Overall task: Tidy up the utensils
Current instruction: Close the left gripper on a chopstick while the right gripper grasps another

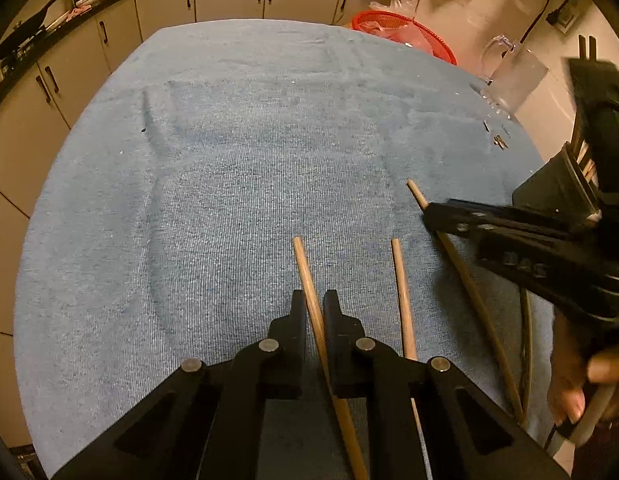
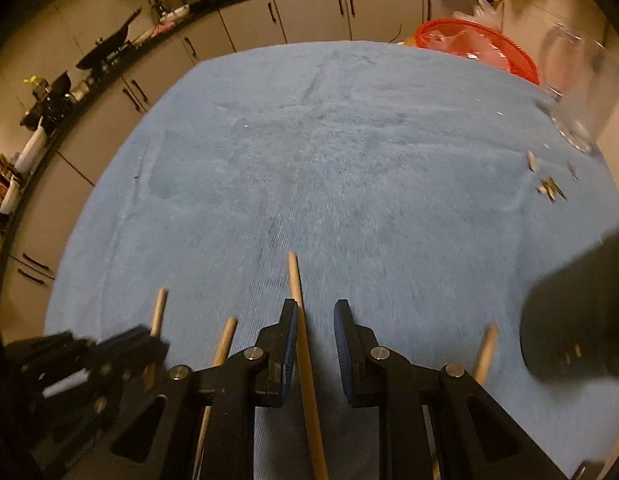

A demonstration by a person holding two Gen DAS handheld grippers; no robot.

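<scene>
Meanwhile, left gripper (image 1: pixel 314 304) is clenching one chopstick (image 1: pixel 309 280) on the blue cloth (image 1: pixel 229 160) | right gripper (image 2: pixel 315 316) is straddling another chopstick (image 2: pixel 297 292), jaws apart, not pinching (it leans on one pad) | advice: center the stick, then close squarely.

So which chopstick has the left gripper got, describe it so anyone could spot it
Start at the blue towel covering the table, then its near edge, where pale wooden chopsticks lie. It is the leftmost chopstick, the only one pinched between the left gripper fingers.
</scene>
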